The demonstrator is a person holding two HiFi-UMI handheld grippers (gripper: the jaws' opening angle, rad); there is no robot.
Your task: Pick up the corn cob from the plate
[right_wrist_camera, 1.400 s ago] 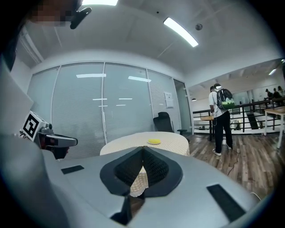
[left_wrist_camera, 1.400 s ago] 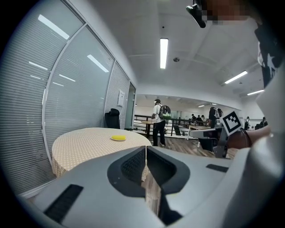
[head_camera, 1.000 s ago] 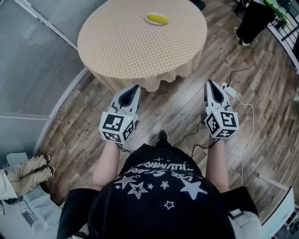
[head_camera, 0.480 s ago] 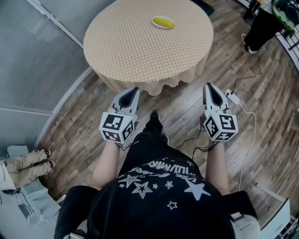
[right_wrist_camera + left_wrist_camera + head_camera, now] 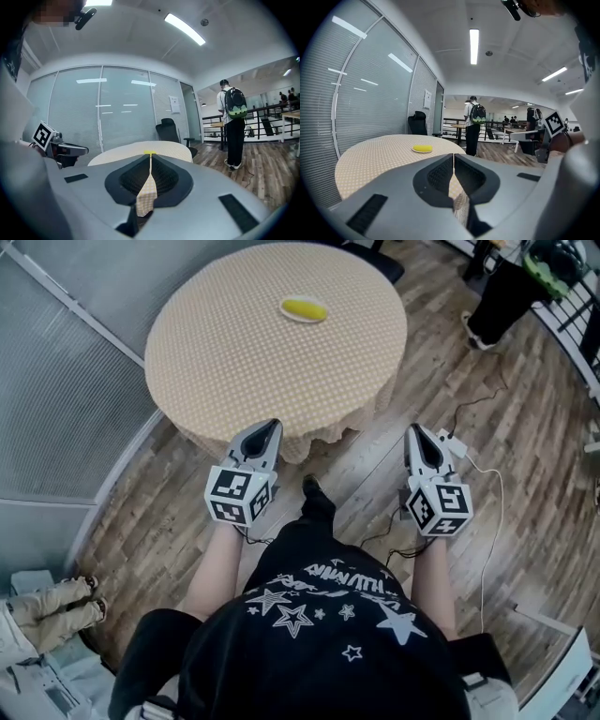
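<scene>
I look down from the head view at a round desk (image 5: 234,362) draped in a beige checked cloth, standing on a wood-plank floor (image 5: 525,456). The corn cob (image 5: 304,308) is bright yellow. It lies on a small white plate (image 5: 323,315) toward the far side of the desk, well apart from both grippers.

The left gripper (image 5: 271,425) sits near the desk's near edge. Its jaws are pressed together with nothing between them. The right gripper (image 5: 415,428) is held level with it over bare floor, to the right of the desk. Its jaws are likewise closed and empty. Both point forward, toward the desk's side of the room.

A white power strip (image 5: 459,424) with a trailing cable lies on the floor just beyond the right gripper's tip.

In the gripper views, a black office chair (image 5: 169,131) stands behind the desk by a glass wall with blinds. A person (image 5: 233,123) wearing a green backpack stands farther off — back turned, beside a railing.
</scene>
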